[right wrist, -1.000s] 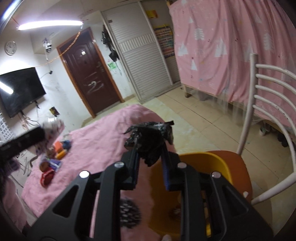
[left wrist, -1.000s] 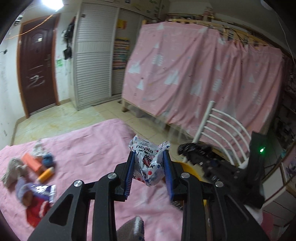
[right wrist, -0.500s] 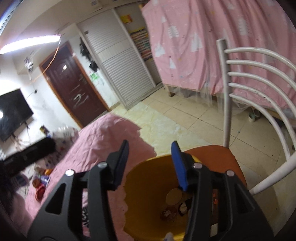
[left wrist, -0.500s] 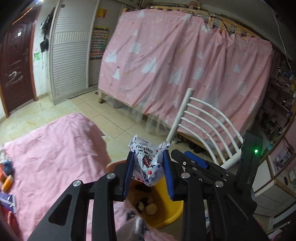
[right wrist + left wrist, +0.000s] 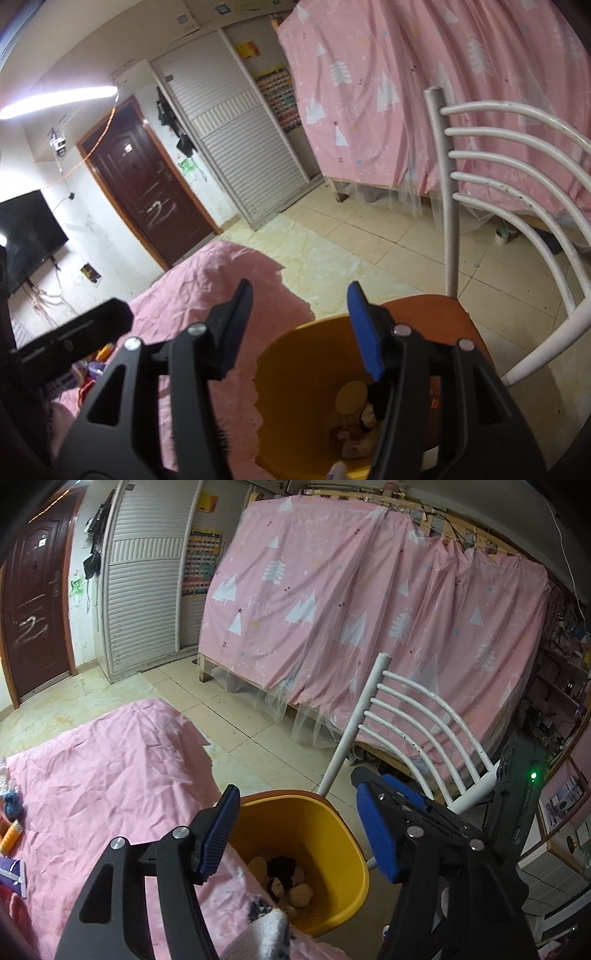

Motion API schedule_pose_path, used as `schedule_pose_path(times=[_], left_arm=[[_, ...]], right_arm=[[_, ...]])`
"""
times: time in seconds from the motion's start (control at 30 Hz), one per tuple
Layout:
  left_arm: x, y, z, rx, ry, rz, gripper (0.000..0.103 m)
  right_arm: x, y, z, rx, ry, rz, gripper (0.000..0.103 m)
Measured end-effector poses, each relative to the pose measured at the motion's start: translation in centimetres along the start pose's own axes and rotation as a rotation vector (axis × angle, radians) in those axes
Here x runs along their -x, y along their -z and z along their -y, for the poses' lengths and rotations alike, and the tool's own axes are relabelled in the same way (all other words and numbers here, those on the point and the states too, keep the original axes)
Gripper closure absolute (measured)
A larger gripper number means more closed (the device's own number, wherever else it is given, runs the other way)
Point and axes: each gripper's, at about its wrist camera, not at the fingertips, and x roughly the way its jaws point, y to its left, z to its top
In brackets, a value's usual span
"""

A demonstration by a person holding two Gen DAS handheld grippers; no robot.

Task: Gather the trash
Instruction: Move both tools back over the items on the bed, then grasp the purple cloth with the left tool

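Observation:
A yellow bin (image 5: 332, 834) stands on an orange chair seat (image 5: 436, 314) beside the table with the pink cloth (image 5: 103, 775). Crumpled trash (image 5: 288, 882) lies at its bottom, also seen in the right wrist view as trash (image 5: 354, 406). My left gripper (image 5: 295, 830) hangs over the bin's near rim, its jaws opening with nothing between them. My right gripper (image 5: 299, 325) is above the same bin (image 5: 295, 332), jaws also opening and empty. More small items (image 5: 11, 827) lie on the cloth at the far left.
The chair's white slatted back (image 5: 417, 731) rises just behind the bin. Beyond it hangs a pink curtain (image 5: 351, 609) around a bed. Tiled floor (image 5: 229, 701), a shuttered wardrobe (image 5: 147, 602) and a dark door (image 5: 147, 192) lie further back.
Both grippers swung from the table to above the bin. The right one let go of the black crumpled piece, then the left one released the white printed packet.

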Motion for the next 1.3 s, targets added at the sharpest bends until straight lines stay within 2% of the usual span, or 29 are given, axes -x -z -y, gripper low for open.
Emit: schedule_pose_path(times=[0.07, 0.17, 0.27, 0.37, 0.53, 0.6, 0.73, 0.93, 1.13, 1.3], left_arm=[[1.1, 0.0, -0.7, 0.006, -0.016, 0.018, 0.047], [3.0, 0.2, -2.3, 0.030, -0.043, 0.046, 0.046], [5.1, 0.5, -3.9, 0.027, -0.102, 0.079, 0.046], [7.4, 1.0, -5.3, 0.014, -0.207, 0.123, 0.046], [10.5, 1.7, -9.0, 0.062, -0.305, 0.146, 0.046], [11.5, 1.9, -10.6, 0.087, -0.329, 0.148, 0.045], [13.0, 2.6, -13.5, 0.141, -0.365, 0.151, 0.037], [14.5, 4.2, -17.8, 0.203, -0.470, 0.146, 0.032], [14.9, 5.9, -21.7, 0.272, -0.578, 0.100, 0.032], [14.8, 7.1, -24.8, 0.345, -0.596, 0.058, 0.032]], right_arm=[[-0.2, 0.1, -0.7, 0.016, -0.011, -0.008, 0.044], [-0.7, 0.5, -2.4, 0.042, -0.031, -0.023, 0.041], [-1.4, 0.9, -4.8, 0.081, -0.057, -0.049, 0.039], [-2.0, 1.4, -7.2, 0.123, -0.081, -0.069, 0.032], [-2.8, 2.2, -11.1, 0.196, -0.113, -0.101, 0.026], [-2.9, 2.5, -12.2, 0.217, -0.121, -0.109, 0.021], [-3.2, 3.1, -14.7, 0.253, -0.135, -0.126, 0.015], [-3.6, 4.0, -17.9, 0.314, -0.155, -0.157, 0.013], [-4.2, 5.1, -20.2, 0.358, -0.171, -0.183, 0.011], [-4.5, 5.9, -22.1, 0.401, -0.182, -0.203, 0.010]])
